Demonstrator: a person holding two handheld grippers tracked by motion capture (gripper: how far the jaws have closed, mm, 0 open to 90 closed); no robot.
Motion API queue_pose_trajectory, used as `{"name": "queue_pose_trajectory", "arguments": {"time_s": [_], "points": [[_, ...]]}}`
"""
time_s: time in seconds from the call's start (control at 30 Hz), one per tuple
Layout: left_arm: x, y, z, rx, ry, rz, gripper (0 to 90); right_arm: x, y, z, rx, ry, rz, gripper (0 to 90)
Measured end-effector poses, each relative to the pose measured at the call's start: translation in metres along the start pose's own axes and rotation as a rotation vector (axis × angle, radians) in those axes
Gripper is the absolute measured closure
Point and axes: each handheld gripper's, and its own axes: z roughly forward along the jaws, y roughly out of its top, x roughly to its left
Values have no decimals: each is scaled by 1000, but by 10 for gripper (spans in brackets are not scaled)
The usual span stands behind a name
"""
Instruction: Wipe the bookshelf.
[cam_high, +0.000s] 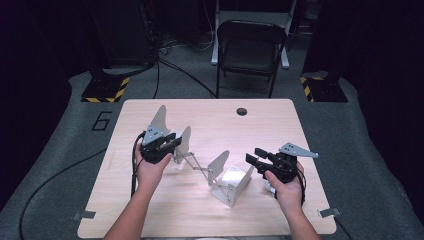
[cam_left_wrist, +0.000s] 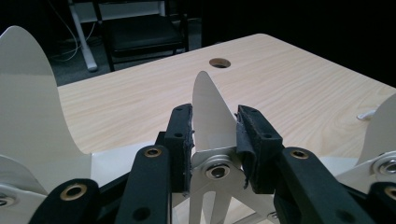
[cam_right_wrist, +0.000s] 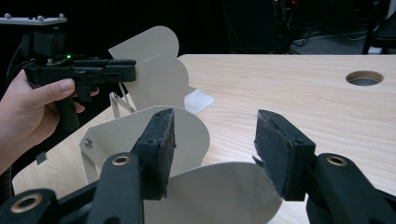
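item: folding sheet-metal stand (cam_high: 227, 182), pale grey, made of rounded leaf-shaped plates joined by thin riveted link arms (cam_high: 196, 165); it lies on the wooden table (cam_high: 280, 130), stretched from just below-left of the table's round cable hole (cam_high: 242, 111) down toward the near edge.

handling, as judged: thin stiff metal, light, smooth and likely slippery on the flat faces; edges thin, so pads should close across a plate's faces near a rivet, where it is best braced. the hinges look free-moving, so the whole thing may swing or fold when 1 end is lifted; 2 holds seem wise.

left gripper (cam_left_wrist: 212, 135): far-left of the cable hole, jaws partly closed, pads pressing both faces of 1 upright plate (cam_left_wrist: 210, 116) just above its rivet.

right gripper (cam_right_wrist: 212, 154): near-right of the cable hole, jaws apart, pads not touching; the box-like end plate (cam_right_wrist: 215, 196) sits below and between them, unheld.
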Motion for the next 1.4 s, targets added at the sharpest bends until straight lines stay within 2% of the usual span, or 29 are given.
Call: {"name": "queue_pose_trajectory", "arguments": {"time_s": [0.1,0.17,0.27,0.3,0.43,0.53,0.67,0.77,0.87,0.9,0.93,1.03,1.07,1.1,1.13,1.2,1.3,1.4], "points": [[-2,3,7,-7,-2,3,667,-1,-1,-5,-2,-9,-8,476],[-6,6,15,0,-32,10,667,-3,-1,-11,-2,-25,-11,474],[-9,9,21,5,-55,26,667,-6,-2,-17,-6,-34,-7,474],[-12,9,25,-3,-78,33,667,-10,-3,-22,-9,-44,-4,472],[-21,13,31,15,-146,55,669,-17,-5,-32,-17,-66,16,468],[-22,14,29,24,-159,65,672,-22,-6,-39,-21,-65,37,464],[-21,12,21,33,-118,91,665,-22,-6,-42,-25,-55,34,457],[-21,11,13,43,-41,107,633,-19,-6,-41,-19,-43,26,454],[-20,9,8,57,14,117,557,-18,-7,-38,-17,-30,21,434],[-20,9,8,57,14,117,536,-18,-7,-38,-17,-30,21,434],[-19,9,5,66,35,127,513,-18,-6,-37,-16,-35,23,422],[-18,8,3,72,47,127,474,-18,-6,-34,-6,-10,35,422],[-18,7,2,67,61,118,455,-16,-7,-32,-6,1,38,412],[-17,6,2,65,58,98,435,-15,-7,-32,-4,-9,23,409],[-17,6,2,65,58,98,418,-14,-7,-31,-6,-8,14,407],[-16,1,-2,61,68,32,402,-10,-9,-30,-5,1,12,407],[-20,-2,-4,58,91,17,400,-5,-11,-29,-3,18,14,407],[-24,-6,-8,64,110,-38,397,2,-14,-28,-2,26,6,410]]}}
